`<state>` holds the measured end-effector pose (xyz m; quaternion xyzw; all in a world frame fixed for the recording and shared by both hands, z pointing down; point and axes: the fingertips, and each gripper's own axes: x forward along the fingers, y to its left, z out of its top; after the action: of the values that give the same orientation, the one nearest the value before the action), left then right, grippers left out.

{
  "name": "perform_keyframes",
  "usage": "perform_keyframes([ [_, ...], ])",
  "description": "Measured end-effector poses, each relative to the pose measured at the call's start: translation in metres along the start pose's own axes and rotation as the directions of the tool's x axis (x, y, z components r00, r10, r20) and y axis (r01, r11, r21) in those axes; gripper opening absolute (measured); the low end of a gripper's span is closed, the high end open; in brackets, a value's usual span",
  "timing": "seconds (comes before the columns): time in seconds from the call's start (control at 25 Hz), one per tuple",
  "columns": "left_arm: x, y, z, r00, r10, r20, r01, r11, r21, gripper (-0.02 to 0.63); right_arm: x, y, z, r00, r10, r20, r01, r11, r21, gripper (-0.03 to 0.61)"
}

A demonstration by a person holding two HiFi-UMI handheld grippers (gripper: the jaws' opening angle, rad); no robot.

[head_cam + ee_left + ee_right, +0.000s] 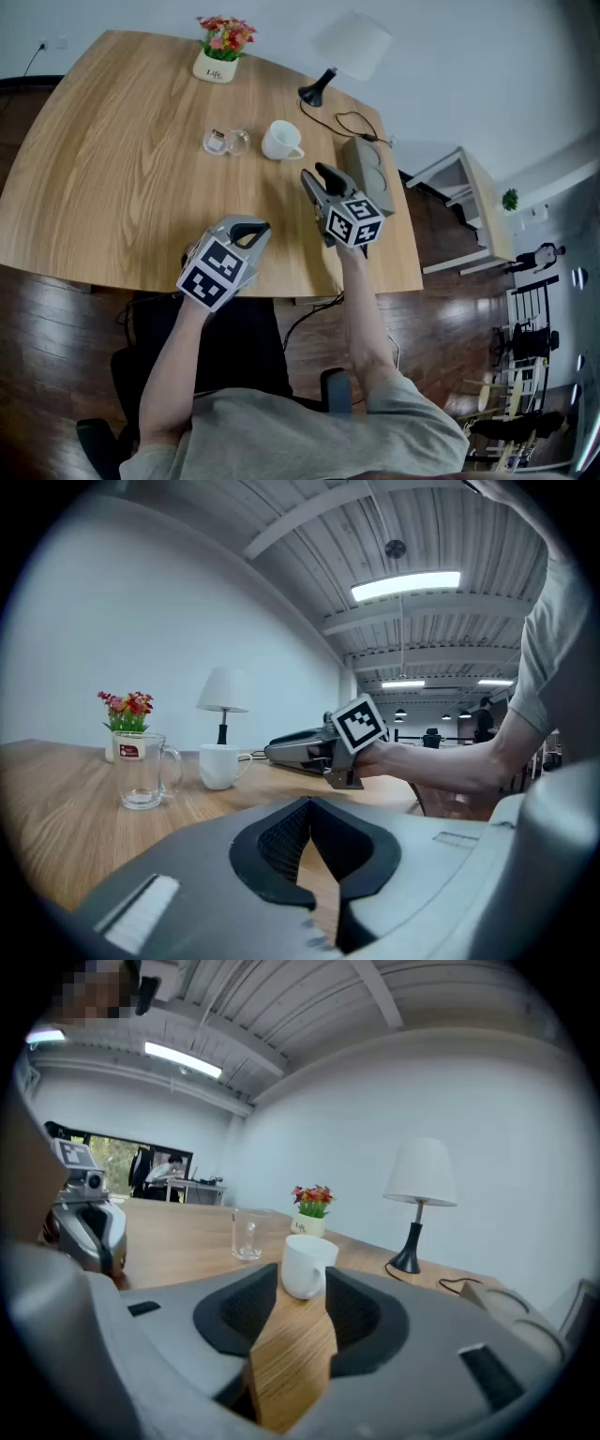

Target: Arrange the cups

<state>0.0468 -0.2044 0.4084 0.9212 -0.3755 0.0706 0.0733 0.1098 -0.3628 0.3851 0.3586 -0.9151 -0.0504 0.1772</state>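
Over the near edge of the pale wooden desk [103, 159], the left gripper [251, 229] has its black jaws closed together, with nothing between them. To its right and a little farther in, the right gripper [319, 176] is spread wide and holds nothing. It is aimed at the white ceramic mug [279, 141], which stands upright and apart from it, toward the desk's far edge. Just beside that mug, on its left, stands a clear glass mug [228, 142]. Along the far edge are a small white pot of red flowers [221, 49] and a white-shaded lamp with a black foot [349, 47].
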Motion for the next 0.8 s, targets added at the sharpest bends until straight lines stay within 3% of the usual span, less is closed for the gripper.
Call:
perform_keyframes([
  [0.16,0.000,-0.003,-0.001,1.000,-0.008,-0.003,0.008,1.000,0.003,0.009,0.027,-0.022,-0.003,0.998,-0.010,-0.058,0.006,0.997,-0.076,0.173],
  [0.36,0.000,-0.003,-0.003,1.000,-0.010,-0.003,0.010,1.000,0.004,0.009,0.059,-0.021,-0.019,0.984,0.077,-0.163,-0.105,0.979,-0.173,0.127],
  [0.52,0.000,-0.002,-0.004,1.000,-0.011,-0.004,0.011,1.000,0.004,0.009,0.073,-0.019,-0.030,0.970,0.090,-0.224,-0.145,0.959,-0.242,0.120],
  [0.64,-0.001,-0.001,-0.004,1.000,-0.008,-0.003,0.008,1.000,0.003,0.009,0.075,-0.016,-0.028,0.968,0.112,-0.226,-0.166,0.957,-0.236,0.084],
  [0.8,-0.003,-0.002,-0.003,1.000,-0.007,-0.002,0.007,1.000,0.006,0.009,0.066,-0.014,-0.021,0.973,0.137,-0.184,-0.163,0.977,-0.135,0.067],
])
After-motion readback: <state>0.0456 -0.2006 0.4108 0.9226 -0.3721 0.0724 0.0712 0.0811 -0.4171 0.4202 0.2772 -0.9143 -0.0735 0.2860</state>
